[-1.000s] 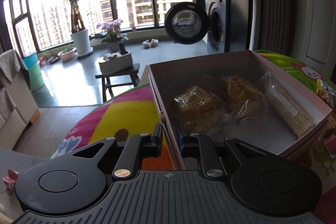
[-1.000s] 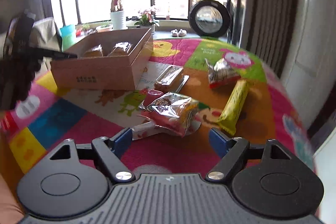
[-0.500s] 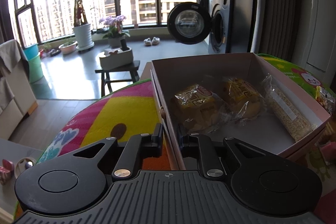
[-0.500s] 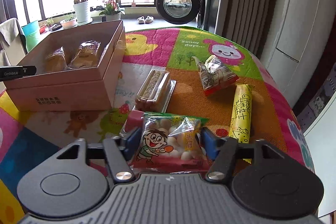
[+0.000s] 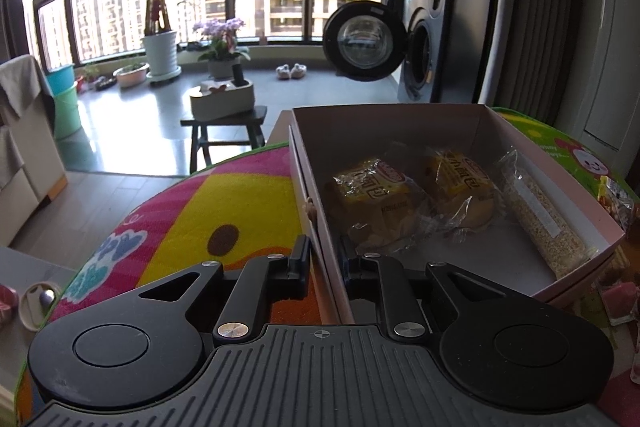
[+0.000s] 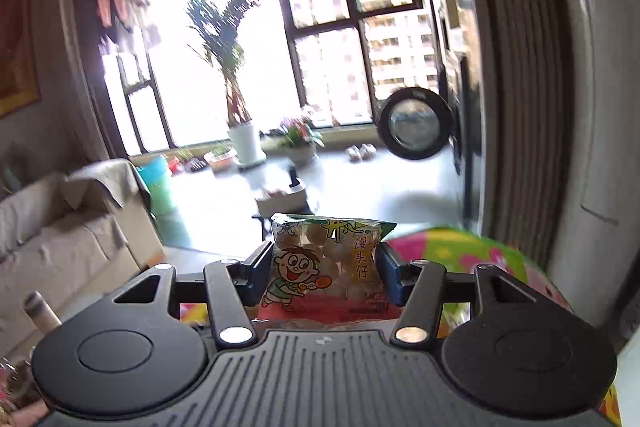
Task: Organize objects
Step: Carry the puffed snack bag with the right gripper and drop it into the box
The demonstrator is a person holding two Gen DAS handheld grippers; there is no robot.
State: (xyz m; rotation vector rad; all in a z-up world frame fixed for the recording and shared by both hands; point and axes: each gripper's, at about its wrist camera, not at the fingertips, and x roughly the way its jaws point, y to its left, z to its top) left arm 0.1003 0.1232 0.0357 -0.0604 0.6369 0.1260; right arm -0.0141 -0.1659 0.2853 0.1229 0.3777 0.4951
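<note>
My left gripper (image 5: 325, 259) is shut on the near left wall of an open pink cardboard box (image 5: 308, 163) that rests on a colourful mat. Two yellow wrapped cakes (image 5: 376, 195) (image 5: 464, 183) and a clear packet of grain bar (image 5: 544, 219) lie inside the box. In the right wrist view my right gripper (image 6: 325, 259) is shut on a snack bag (image 6: 324, 267) with a cartoon child printed on it, held up in the air above the table. The box is out of sight in that view.
The colourful mat (image 5: 200, 211) covers a round table. More snack packets (image 5: 616, 195) lie beyond the box's right wall. A small stool (image 5: 224, 131) with a white container, potted plants and an open washing machine (image 5: 364, 43) stand on the floor behind. A sofa (image 6: 60, 223) is at the left.
My right gripper closed on the cartoon snack bag and lifted it off the table, tilting the view up toward the window. The left gripper stayed clamped on the box wall.
</note>
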